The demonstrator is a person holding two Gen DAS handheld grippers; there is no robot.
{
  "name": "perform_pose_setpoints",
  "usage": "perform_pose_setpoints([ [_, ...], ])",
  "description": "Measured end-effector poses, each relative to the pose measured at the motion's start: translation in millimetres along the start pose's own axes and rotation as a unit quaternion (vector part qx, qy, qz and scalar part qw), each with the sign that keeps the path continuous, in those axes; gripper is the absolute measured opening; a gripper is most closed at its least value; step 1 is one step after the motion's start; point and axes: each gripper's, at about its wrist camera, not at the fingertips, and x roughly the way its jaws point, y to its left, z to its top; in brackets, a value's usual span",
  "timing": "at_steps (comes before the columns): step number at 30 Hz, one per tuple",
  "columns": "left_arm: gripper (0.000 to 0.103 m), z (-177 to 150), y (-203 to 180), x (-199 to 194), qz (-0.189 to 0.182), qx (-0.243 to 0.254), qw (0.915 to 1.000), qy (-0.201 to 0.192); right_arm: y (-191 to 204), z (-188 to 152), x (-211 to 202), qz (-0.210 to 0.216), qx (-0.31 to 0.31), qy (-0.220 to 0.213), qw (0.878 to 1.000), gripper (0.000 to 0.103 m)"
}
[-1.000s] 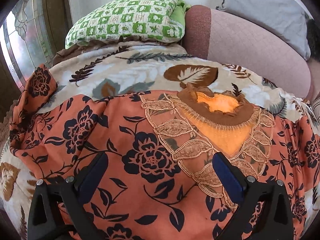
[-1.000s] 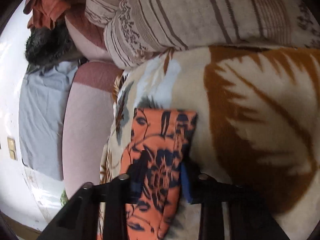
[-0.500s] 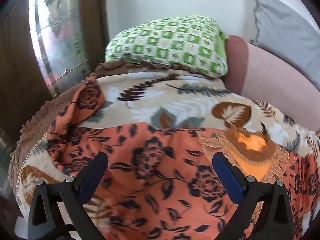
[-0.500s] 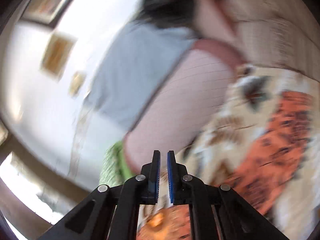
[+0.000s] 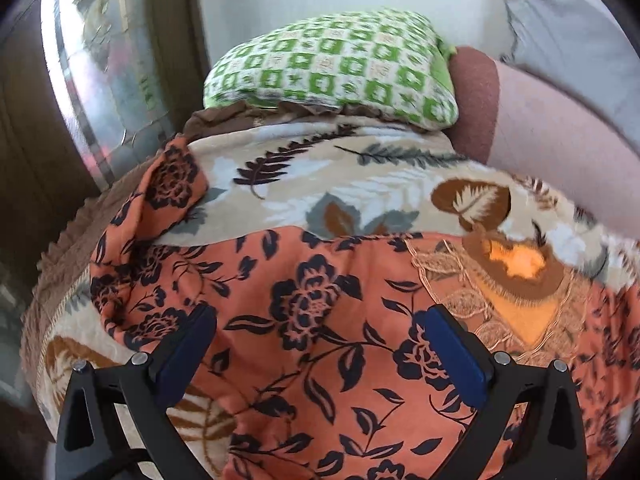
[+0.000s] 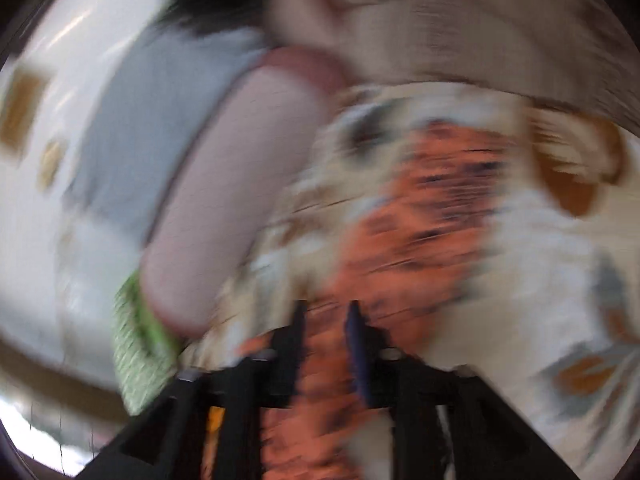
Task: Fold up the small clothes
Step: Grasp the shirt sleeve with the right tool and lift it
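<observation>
An orange garment with dark flowers lies spread on the leaf-print blanket. Its lace-trimmed neckline is at the right and one sleeve reaches up at the left. My left gripper hovers over the garment's middle, open wide with nothing between its blue pads. The right wrist view is badly blurred. There my right gripper shows a gap between its pads; its jaws are opening, and no cloth is pinched between them. The orange garment lies beyond it on the blanket.
A green checked pillow rests at the blanket's far end. Beside it is a pink bolster with grey cloth behind. A glass pane stands at the left. A striped cushion lies past the garment.
My right gripper let go of the folded orange cloth, rose and swung away, shut empty, then its jaws parted. My left gripper drew back leftward, bringing the sleeve and pillow into fuller view.
</observation>
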Motion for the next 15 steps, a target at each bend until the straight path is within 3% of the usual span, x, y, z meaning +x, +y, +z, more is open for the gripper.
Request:
perform_pose_setpoints([
  [1,0.103,-0.7,-8.1,2.9,0.004,0.008,1.0000,0.001,-25.9,10.5,-1.1,0.003,0.032,-0.006,0.999,0.079],
  [2,0.103,-1.2,-15.3,5.2,0.005,0.013,0.9999,0.001,-53.6,20.4,-3.0,0.013,0.072,-0.026,0.997,0.082],
  [5,0.103,-3.5,-37.8,9.2,0.004,0.022,0.9997,-0.006,-95.7,43.7,3.6,0.051,0.109,-0.045,0.992,0.081],
  [8,0.103,-6.0,-60.7,12.2,-0.006,0.034,0.9994,-0.002,-113.4,62.8,23.4,0.050,0.122,-0.041,0.990,0.079],
  [11,0.103,-8.4,-74.6,10.8,-0.035,0.030,0.9989,0.008,-121.8,84.1,49.2,0.058,0.123,-0.036,0.990,0.072],
  [13,0.103,-9.4,-83.1,7.1,-0.043,0.035,0.9985,0.002,-120.6,94.5,63.8,0.060,0.126,-0.030,0.990,0.062],
  [15,0.103,-9.3,-89.8,5.6,-0.038,0.047,0.9981,-0.004,-118.2,100.5,78.1,0.035,0.120,-0.024,0.992,0.038],
])
